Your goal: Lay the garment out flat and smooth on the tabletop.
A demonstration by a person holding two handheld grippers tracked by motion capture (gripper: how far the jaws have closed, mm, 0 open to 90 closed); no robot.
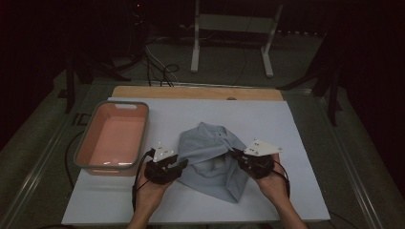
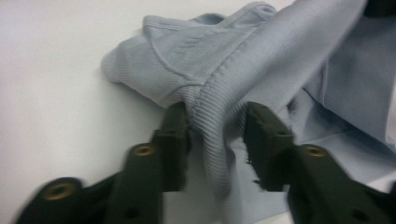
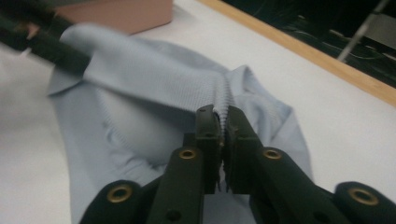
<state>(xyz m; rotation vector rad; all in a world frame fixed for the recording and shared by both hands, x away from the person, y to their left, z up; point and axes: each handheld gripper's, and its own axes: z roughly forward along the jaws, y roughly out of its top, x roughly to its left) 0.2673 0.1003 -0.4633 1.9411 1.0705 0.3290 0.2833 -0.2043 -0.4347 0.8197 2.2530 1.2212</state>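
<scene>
The right tool [image 3: 223, 122] is clamped on a ribbed edge of the shirt [image 3: 154, 88]: in the right gripper view its two black jaws stand almost together at lower centre, with the ribbed fabric pinched between them. The left tool [image 2: 217, 126] has its jaws apart, one on each side of another ribbed edge of the shirt [image 2: 233, 60]; the left jaw lies against the fabric, while a narrow gap shows beside the right one, so the cloth sits between them without being squeezed.

In the high view the shirt [image 1: 210, 160], pale blue and crumpled, lies in the lower middle of the frame on the white bench [image 1: 296, 124]. The left tool [image 1: 180, 164] meets the shirt's left edge and the right tool [image 1: 235, 153] its right edge, each in a hand coming up from the bottom. A stretch of cloth runs between the two tools, raised over the rest of the shirt.

A pink tub [image 1: 113, 138] with a grey rim stands at centre left, just beside the left tool and apart from the shirt.
</scene>
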